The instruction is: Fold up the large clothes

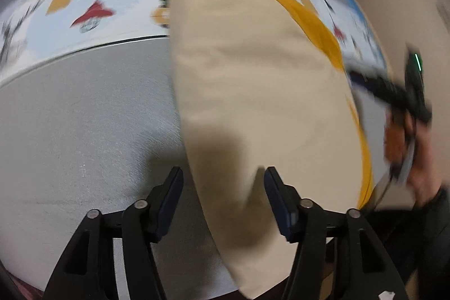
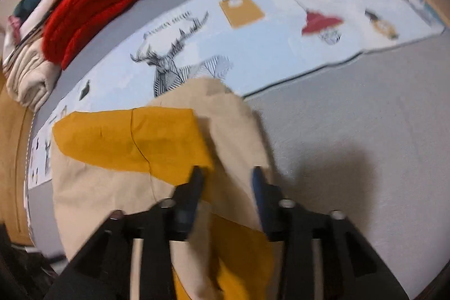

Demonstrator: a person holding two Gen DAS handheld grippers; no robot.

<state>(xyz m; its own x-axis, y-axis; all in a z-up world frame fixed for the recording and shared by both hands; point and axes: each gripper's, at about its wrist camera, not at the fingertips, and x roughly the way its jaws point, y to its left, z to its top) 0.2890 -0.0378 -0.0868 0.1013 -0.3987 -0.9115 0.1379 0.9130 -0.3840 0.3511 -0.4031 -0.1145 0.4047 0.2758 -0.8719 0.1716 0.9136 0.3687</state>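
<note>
The beige-and-mustard garment (image 1: pixel 261 92) lies part-folded on the grey bed (image 1: pixel 84 131), its far end overlapping a printed blanket (image 2: pixel 281 47); a pile of folded clothes (image 2: pixel 84 10) sits well apart at the bed's far edge. The left hand-held gripper (image 1: pixel 223 184) is spread above the near beige edge; the right hand-held gripper (image 2: pixel 227 182) is spread over the raised beige fold, pinching nothing. Judged soft, light and limp; best taken at corners or hem edges, both ends together, lest the fold sag or slide.

Beige garment (image 2: pixel 233 131) with mustard-yellow panels; pale blue cloth (image 2: pixel 281 47) printed with deer and tags; grey bed (image 2: pixel 351 131); red folded knit (image 2: pixel 92 7).
</note>
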